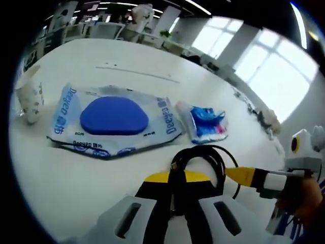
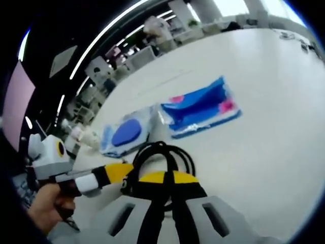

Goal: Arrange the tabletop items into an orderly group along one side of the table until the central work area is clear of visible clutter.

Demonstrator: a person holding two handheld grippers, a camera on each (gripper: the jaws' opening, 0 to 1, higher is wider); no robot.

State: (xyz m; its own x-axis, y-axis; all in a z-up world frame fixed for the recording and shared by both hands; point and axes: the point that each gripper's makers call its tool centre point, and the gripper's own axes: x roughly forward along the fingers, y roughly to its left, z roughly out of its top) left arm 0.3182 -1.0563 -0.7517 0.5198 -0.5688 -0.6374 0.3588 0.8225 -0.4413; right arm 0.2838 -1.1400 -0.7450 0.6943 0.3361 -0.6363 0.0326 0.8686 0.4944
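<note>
Both grippers' fingers (image 1: 175, 216) (image 2: 165, 216) clamp one coiled black cable (image 1: 200, 162); wipes pack (image 1: 114, 122) beyond fingertips awaits grouping along worktop (image 1: 101, 61) edge.

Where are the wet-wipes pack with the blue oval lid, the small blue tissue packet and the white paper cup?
Wet-wipes pack (image 1: 114, 116), left gripper view, lid.
Tissue packet (image 1: 206, 122), left gripper view, middle.
Paper cup (image 1: 30, 99), left gripper view, wall.

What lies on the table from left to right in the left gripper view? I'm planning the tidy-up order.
White paper cup → wet wipes pack with the blue lid → small blue tissue packet → the right gripper, reaching in with its yellow tips beside the black cable coil.
</note>
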